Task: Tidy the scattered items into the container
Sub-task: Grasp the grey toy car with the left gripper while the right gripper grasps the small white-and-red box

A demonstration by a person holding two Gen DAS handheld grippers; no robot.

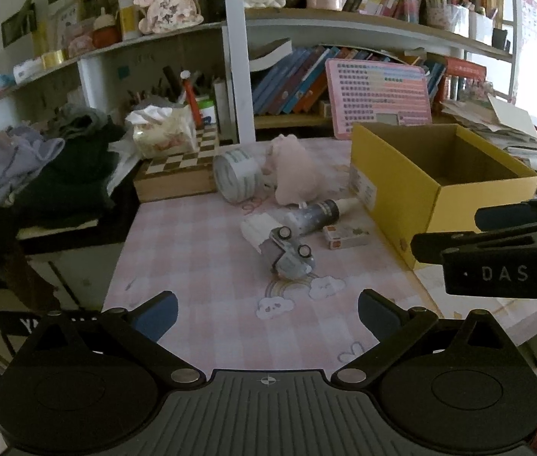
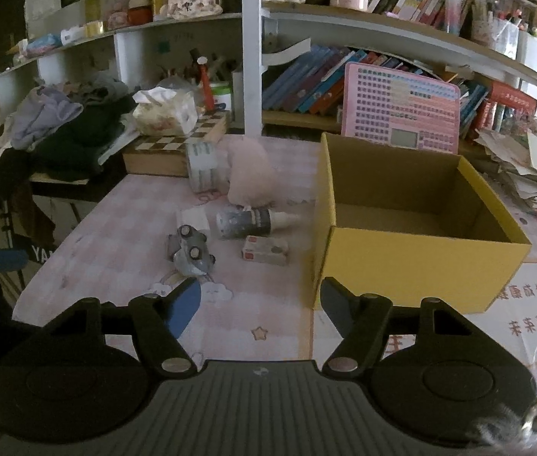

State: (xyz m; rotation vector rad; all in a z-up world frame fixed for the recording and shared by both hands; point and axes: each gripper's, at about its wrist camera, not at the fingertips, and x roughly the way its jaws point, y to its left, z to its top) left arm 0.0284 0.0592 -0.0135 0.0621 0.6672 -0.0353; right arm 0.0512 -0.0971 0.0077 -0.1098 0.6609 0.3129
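An open yellow cardboard box (image 1: 394, 190) (image 2: 416, 262) stands on the pink checked mat, and its inside shows only bare cardboard. To its left lie an upturned grey toy car (image 1: 291, 254) (image 2: 190, 252), a white block (image 1: 259, 230), a starry bottle (image 1: 316, 214) (image 2: 247, 222), a small card pack (image 1: 344, 236) (image 2: 264, 249), a pink plush (image 1: 295, 173) (image 2: 247, 174) and a tape roll (image 1: 238, 174) (image 2: 202, 165). My left gripper (image 1: 268, 315) hovers open in front of the car, holding nothing. My right gripper (image 2: 261, 304) stands half open near the box's front left corner, with nothing between its fingers.
A chessboard box (image 1: 177, 171) and a pile of clothes (image 1: 52, 167) crowd the back left. A pink keyboard toy (image 2: 401, 108) leans behind the box. Stacked papers (image 2: 530, 174) lie at the right. Shelves of books run along the back.
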